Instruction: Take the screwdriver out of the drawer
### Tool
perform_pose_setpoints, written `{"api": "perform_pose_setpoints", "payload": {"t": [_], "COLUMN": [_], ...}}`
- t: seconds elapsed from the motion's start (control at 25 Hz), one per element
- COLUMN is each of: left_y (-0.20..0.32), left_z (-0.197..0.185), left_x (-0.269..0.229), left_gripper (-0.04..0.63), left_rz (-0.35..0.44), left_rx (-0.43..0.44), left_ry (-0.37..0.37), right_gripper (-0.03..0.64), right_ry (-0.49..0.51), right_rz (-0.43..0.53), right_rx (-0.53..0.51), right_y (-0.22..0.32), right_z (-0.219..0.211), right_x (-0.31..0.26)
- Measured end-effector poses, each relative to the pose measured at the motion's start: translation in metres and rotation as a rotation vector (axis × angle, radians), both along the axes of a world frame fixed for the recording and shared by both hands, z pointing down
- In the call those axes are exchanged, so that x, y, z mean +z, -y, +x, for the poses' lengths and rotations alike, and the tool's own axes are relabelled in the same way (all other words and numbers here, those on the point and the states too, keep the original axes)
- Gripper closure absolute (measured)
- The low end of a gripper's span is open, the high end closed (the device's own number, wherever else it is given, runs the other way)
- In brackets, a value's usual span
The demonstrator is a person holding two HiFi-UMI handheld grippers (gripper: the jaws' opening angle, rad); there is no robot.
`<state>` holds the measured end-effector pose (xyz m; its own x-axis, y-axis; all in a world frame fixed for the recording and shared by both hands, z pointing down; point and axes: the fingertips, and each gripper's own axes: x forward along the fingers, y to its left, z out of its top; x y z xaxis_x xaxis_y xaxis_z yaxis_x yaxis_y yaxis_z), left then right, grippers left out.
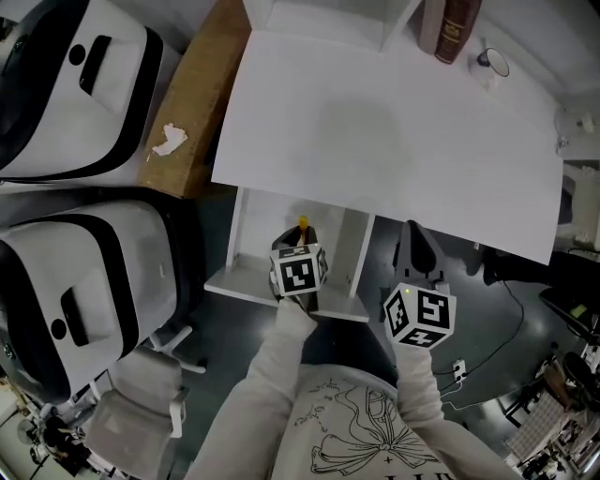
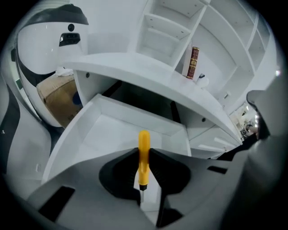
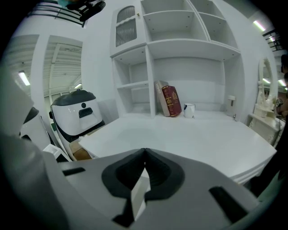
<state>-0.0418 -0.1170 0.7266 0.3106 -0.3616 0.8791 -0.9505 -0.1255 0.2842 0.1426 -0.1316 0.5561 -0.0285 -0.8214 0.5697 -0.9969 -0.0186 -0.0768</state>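
Bright, even light; gripper views bulge at edges.

Open drawer [image 2: 112, 130] below desk [image 1: 375, 141], screwdriver [image 2: 143, 157] over it, book [image 1: 457, 28] on desk

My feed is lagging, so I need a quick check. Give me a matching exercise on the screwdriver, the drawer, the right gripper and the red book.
Things:
1. screwdriver
2. drawer
3. right gripper
4. red book

States:
A. pulled open below the desk
B. jaws together, nothing between them
C. standing on the desk top
D. held by the left gripper

Pairs: 1-D, 2-A, 3-B, 4-C
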Motion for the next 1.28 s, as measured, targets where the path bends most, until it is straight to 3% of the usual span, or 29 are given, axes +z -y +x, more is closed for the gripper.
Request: {"api": "perform_pose_setpoints", "payload": {"t": [0.68, 1.28], "left_y": [-0.016, -0.016], "left_z": [-0.013, -0.039], "left_x": [-0.160, -0.296], "left_gripper": [0.529, 0.529], "left_rz": [0.303, 0.596], "left_rx": [-0.086, -0.135], "left_ry": [-0.034, -0.010], "right_gripper": [0.615, 0.615], "right_ry": [0.037, 0.051], "right_rz": [0.225, 0.368], "right_rx": [-0.070, -0.138], "right_y": [-0.017, -0.028], "right_z": [-0.014, -0.034], "right_x": [-0.112, -0.192]}}
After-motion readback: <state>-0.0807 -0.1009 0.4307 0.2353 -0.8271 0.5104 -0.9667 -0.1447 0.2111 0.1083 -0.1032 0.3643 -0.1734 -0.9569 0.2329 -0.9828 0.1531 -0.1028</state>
